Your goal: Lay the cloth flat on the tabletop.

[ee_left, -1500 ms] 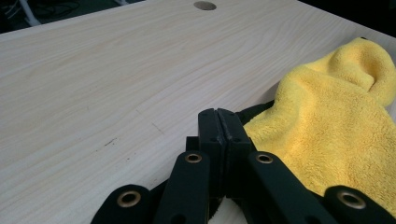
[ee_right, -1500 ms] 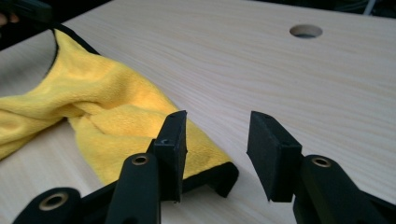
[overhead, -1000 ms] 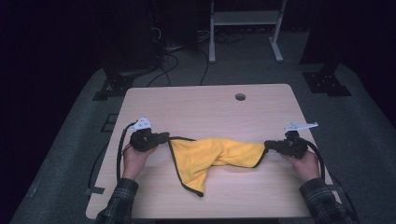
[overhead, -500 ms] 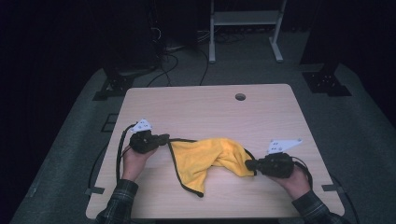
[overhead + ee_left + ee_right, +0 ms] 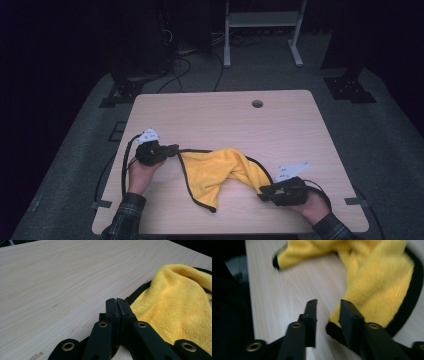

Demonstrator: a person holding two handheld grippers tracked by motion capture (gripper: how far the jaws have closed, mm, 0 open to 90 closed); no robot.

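Cloth (image 5: pixel 220 172), yellow with a black hem, lies rumpled near the table's (image 5: pixel 210 115) front edge; it looks light, soft and floppy, best pinched at a hemmed corner. At four o'clock the right gripper (image 5: pixel 263 190) has just been opening, jaws apart beside the corner, having swung inward. At nine o'clock the left gripper (image 5: pixel 173 148) stays clamped on the hem.

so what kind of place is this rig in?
Likely a lab or recording studio, not a home. A bare light-wood table with a cable hole stands on grey carpet against dark surroundings; loose cables and a white equipment stand sit behind it.
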